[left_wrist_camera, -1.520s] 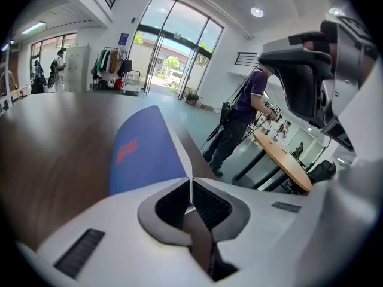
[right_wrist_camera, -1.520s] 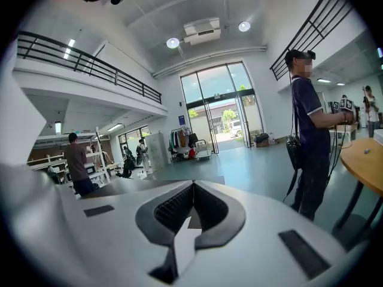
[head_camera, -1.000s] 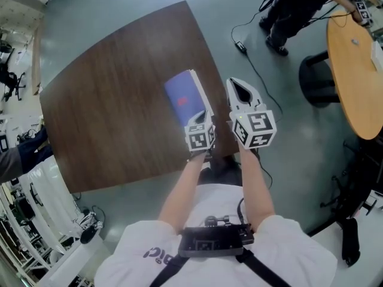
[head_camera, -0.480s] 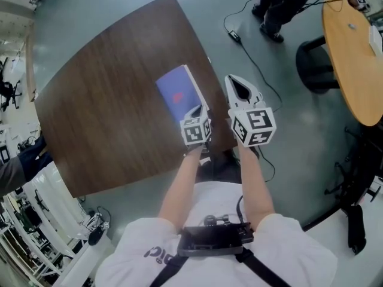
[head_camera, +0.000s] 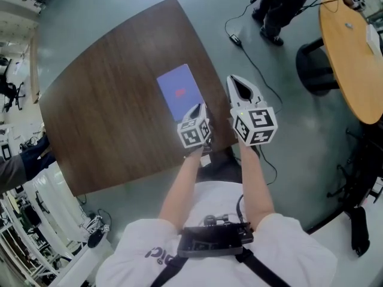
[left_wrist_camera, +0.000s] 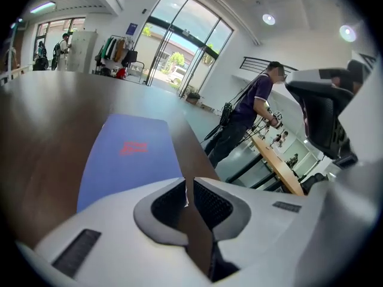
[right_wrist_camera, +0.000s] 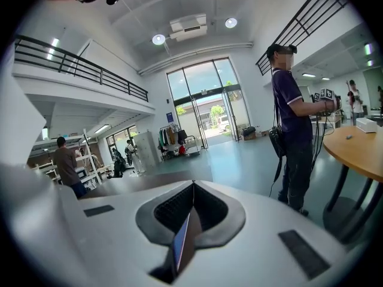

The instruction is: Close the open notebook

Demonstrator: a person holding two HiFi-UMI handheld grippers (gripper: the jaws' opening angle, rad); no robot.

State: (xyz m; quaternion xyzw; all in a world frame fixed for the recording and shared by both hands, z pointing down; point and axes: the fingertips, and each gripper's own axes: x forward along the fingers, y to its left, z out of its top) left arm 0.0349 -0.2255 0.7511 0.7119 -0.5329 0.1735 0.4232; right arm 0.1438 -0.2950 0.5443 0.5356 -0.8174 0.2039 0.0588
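Notebook [head_camera: 179, 90] cover dropped flat, blue rectangle on woodgrain table [head_camera: 102, 112]; left tongs [head_camera: 200, 107], right tongs [head_camera: 234, 82] closed.

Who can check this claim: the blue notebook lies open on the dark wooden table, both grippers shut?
Not open: the blue notebook lies closed on the dark wooden table, as the head view shows; left gripper and right gripper are shut.

I am looking across a dark wooden table [head_camera: 102, 118] standing on a grey-green floor [head_camera: 108, 11], a round pale-wood table [head_camera: 353, 70] sitting off to my right, while daylight is pouring through tall glass doors [right_wrist_camera: 203, 106] beside a railed balcony [right_wrist_camera: 78, 64].
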